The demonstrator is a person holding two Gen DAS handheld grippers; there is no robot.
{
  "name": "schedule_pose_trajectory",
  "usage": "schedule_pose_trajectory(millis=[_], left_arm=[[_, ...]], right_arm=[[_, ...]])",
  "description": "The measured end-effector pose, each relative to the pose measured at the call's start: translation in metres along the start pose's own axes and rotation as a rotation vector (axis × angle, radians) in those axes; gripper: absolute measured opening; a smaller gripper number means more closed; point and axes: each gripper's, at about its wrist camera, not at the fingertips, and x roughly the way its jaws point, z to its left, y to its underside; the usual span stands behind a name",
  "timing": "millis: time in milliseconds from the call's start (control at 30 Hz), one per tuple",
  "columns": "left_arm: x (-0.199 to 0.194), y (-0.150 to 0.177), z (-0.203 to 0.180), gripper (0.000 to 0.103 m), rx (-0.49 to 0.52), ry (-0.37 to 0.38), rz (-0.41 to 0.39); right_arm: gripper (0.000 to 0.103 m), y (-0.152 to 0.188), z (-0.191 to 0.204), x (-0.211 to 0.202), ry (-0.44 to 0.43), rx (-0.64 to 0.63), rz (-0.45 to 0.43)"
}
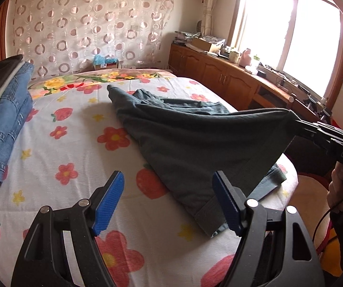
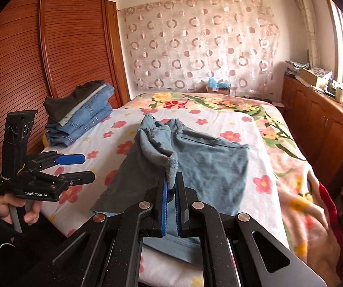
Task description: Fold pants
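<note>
Your right gripper (image 2: pixel 170 192) is nearest in its own view, its blue fingers (image 2: pixel 164 205) clamped on a grey-blue fold of the pants (image 2: pixel 209 167), which rises from the bed (image 2: pixel 255 129) to the pinch. Only this view shows the pads pressing the cloth. Left of the pants, your left gripper (image 2: pixel 73 167) hangs with its fingers spread apart and nothing between them, held in your left hand (image 2: pixel 16 209). From the left wrist, those open fingers (image 1: pixel 109 203) frame the flowered sheet, and the pants' hem lies just behind them. That view alone shows the lifted corner stretched taut toward the right gripper (image 1: pixel 298 122). Beyond the pants, at the bed's left edge, sits a stack of folded jeans (image 2: pixel 85 117).
</note>
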Motion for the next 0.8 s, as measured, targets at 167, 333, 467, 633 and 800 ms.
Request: schedule_pose_trajectory(millis=[167, 333, 467, 633, 800], left_arm=[[0.001, 0.000, -0.006, 0.077, 0.005, 0.010, 0.007], [0.005, -0.001, -0.011, 0.077, 0.014, 0.013, 0.013], [0.008, 0.000, -0.013, 0.077, 0.014, 0.014, 0.020], [0.012, 0.003, -0.015, 0.077, 0.018, 0.015, 0.032], [0.015, 0.005, -0.016, 0.077, 0.019, 0.014, 0.041]], right_arm=[[0.005, 0.009, 0.003, -0.004, 0.023, 0.010, 0.018], [0.005, 0.022, -0.002, -0.004, 0.051, 0.025, 0.062], [0.005, 0.027, -0.010, -0.004, 0.073, 0.049, 0.086], [0.005, 0.025, -0.013, -0.001, 0.072, 0.083, 0.117], [0.005, 0.027, -0.013, 0.009, 0.068, 0.101, 0.167]])
